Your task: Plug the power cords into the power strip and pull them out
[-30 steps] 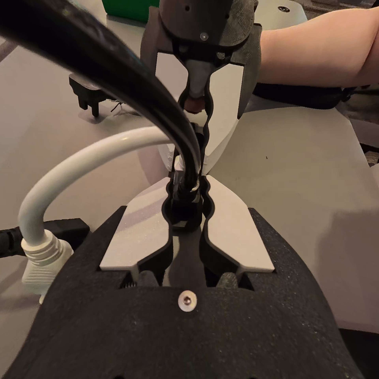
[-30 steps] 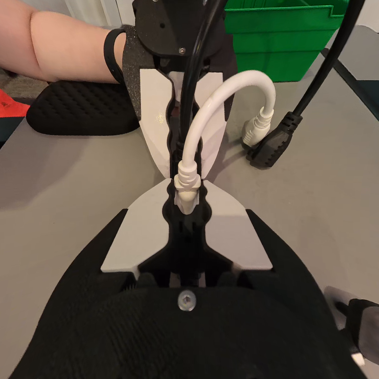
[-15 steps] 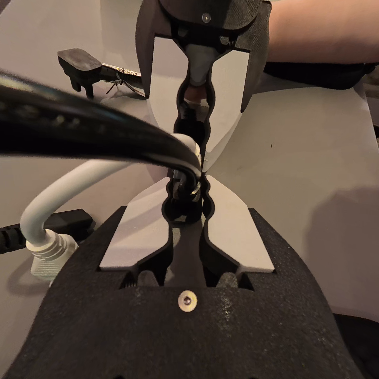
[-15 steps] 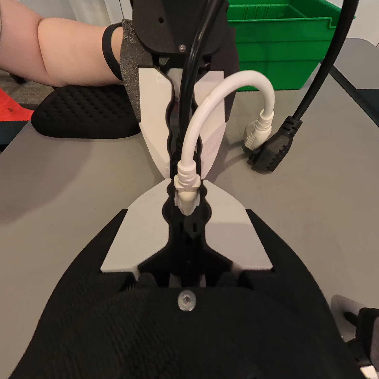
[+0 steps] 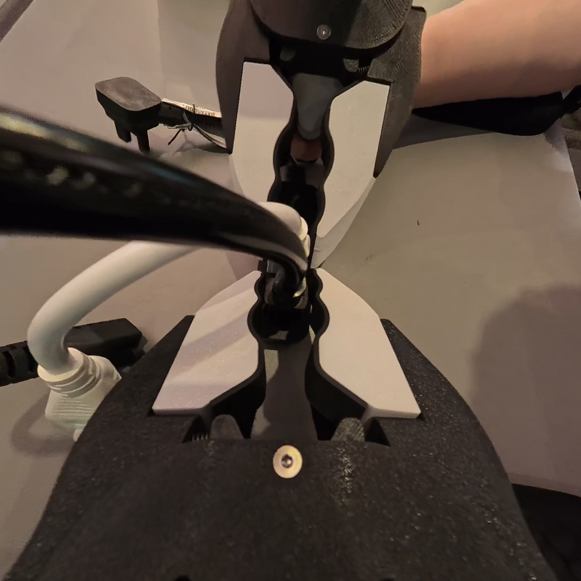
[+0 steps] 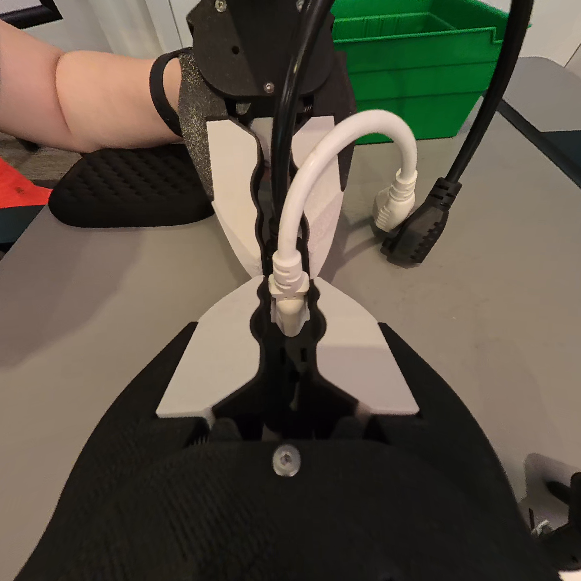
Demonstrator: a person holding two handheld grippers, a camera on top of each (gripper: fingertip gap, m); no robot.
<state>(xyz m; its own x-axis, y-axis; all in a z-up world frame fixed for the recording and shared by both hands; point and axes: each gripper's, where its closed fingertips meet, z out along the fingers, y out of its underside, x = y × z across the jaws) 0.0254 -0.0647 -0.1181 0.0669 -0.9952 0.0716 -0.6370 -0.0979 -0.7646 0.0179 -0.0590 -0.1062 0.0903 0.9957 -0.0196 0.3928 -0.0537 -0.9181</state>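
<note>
1. My right gripper (image 6: 290, 283) is clamped narrow on the white connector (image 6: 288, 301), which sits between the finger tips, nose toward the camera.
2. My left gripper (image 5: 284, 279) faces it tip to tip, closed on a black plug (image 5: 283, 292) whose thick black cord (image 5: 141, 204) sweeps off to the left. Whether the two connectors are fully mated I cannot tell; the joint is hidden between the fingers.
3. Handling: both moulded bodies look rigid and ribbed, so I judge them a firm hold. Grip on the bodies, not the cables.
4. The white cord (image 6: 345, 135) is short and stiff, arching to a second white plug (image 6: 393, 201) lying on the counter (image 6: 125, 283). I expect it to spring back and twist the connector when released.
5. The black cord looks heavy and springy; its drag could skew a straight pull.
6. Farther out: a black socket end (image 6: 421, 226) touches the second white plug, a loose black plug (image 5: 129, 100) lies prongs down, and a green bin (image 6: 408, 72) stands at the back.
</note>
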